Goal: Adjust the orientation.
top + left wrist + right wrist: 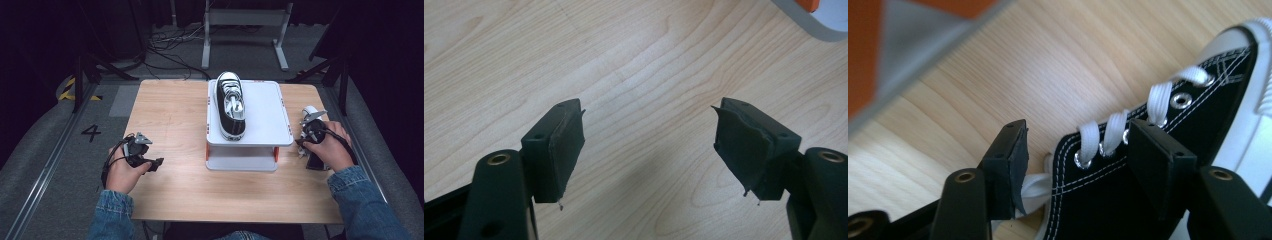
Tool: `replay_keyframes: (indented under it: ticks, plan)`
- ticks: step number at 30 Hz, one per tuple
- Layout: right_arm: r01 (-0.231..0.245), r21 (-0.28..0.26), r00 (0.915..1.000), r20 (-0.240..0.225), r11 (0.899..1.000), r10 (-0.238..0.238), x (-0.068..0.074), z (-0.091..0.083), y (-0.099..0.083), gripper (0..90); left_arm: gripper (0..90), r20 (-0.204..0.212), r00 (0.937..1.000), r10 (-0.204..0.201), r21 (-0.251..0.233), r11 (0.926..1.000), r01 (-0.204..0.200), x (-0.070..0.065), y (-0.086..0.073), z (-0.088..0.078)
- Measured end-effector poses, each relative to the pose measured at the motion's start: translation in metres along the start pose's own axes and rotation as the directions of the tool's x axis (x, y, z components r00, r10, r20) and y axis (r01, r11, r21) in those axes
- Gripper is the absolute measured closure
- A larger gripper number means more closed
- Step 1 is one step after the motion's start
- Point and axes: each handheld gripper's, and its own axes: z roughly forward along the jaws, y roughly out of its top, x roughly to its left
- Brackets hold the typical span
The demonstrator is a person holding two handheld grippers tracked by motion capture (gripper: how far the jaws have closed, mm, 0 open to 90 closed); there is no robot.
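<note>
Beyond your wooden table [170, 115], a white metal frame [245, 20] stands on grey floor [60, 150] with loose cables [170, 42]; the surroundings are dark.

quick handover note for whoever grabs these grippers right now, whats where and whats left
Left gripper: open, empty, low over the bare wooden table on the left.
Right gripper: jaws apart, straddling the laced eyelet edge of the second shoe, not clamped as far as shows.
First shoe: upright on the white platform, left half, toe pointing away from you.
Second shoe: on the table right of the platform.
Done: one shoe up on the platform.
Left, probably: close on the second shoe and set it beside the first.
</note>
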Motion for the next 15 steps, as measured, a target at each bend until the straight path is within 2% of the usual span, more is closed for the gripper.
replay_keyframes:
  ticks: [3,6,9,10,11,15]
  plan:
    - [0.013,0.013,0.9996,0.023,1.000,-0.013,0.0021,0.0028,0.0008,43.9,29.0,-0.005,1.0000,0.008,-0.020,0.9998,-0.008,-0.0008,0.0012,-0.0018]
    - [0.034,0.044,0.9971,0.067,0.998,-0.037,0.0029,0.0029,0.0019,54.4,28.8,0.000,1.0000,0.008,-0.027,0.9996,-0.008,-0.0011,0.0017,-0.0023]
    - [0.015,0.054,0.9978,0.064,0.998,-0.018,0.0010,0.0028,0.0022,63.5,28.7,0.004,1.0000,0.000,-0.017,0.9999,0.000,-0.0007,0.0007,-0.0012]
    - [0.004,0.067,0.9986,0.053,0.998,-0.007,0.0003,0.0018,0.0026,73.6,28.7,0.002,1.0000,0.002,-0.018,0.9998,-0.002,-0.0001,0.0006,-0.0010]
    - [-0.016,0.070,0.9995,0.027,0.997,0.014,-0.0008,0.0004,0.0027,76.6,28.7,0.000,1.0000,0.003,-0.020,0.9998,-0.003,0.0002,0.0005,-0.0009]
    - [-0.030,0.074,0.9994,0.017,0.997,0.028,-0.0040,-0.0008,0.0021,82.6,28.7,0.004,1.0000,0.000,-0.021,0.9998,0.000,0.0001,0.0004,-0.0015]
